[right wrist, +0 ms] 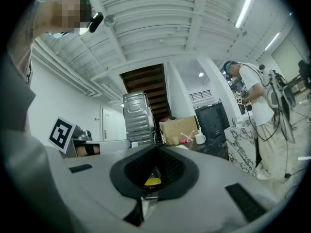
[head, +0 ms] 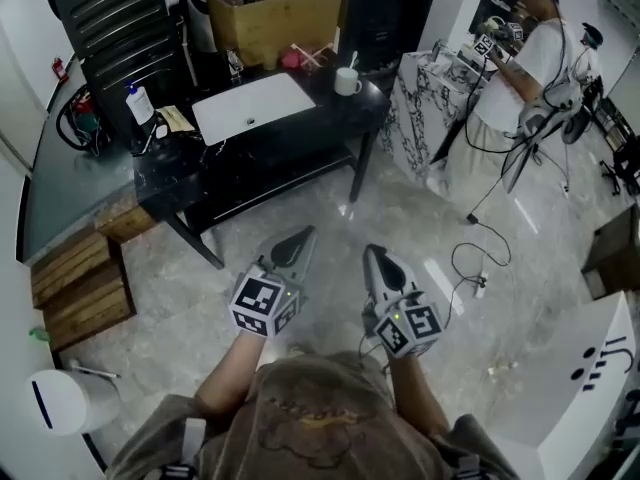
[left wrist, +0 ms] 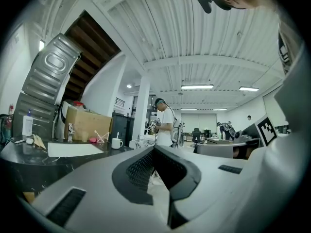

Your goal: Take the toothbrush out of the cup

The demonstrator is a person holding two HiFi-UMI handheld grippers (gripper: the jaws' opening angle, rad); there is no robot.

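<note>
A white cup (head: 346, 82) with a toothbrush (head: 353, 61) standing in it sits near the right end of the black table (head: 330, 118). In the left gripper view the cup (left wrist: 116, 143) is small and far off; it is just as distant in the right gripper view (right wrist: 199, 139). My left gripper (head: 303, 234) and right gripper (head: 372, 252) hover side by side over the floor, close to my body and well short of the table. Both point toward the table with jaws together and nothing between them.
On the table lie a white board (head: 253, 106), a pump bottle (head: 140, 103) and a cardboard box (head: 275, 8). Another person (head: 530, 48) stands at a marble-patterned table (head: 425, 98) on the right. Cables (head: 470, 260) trail on the floor; wooden crates (head: 80, 288) sit left.
</note>
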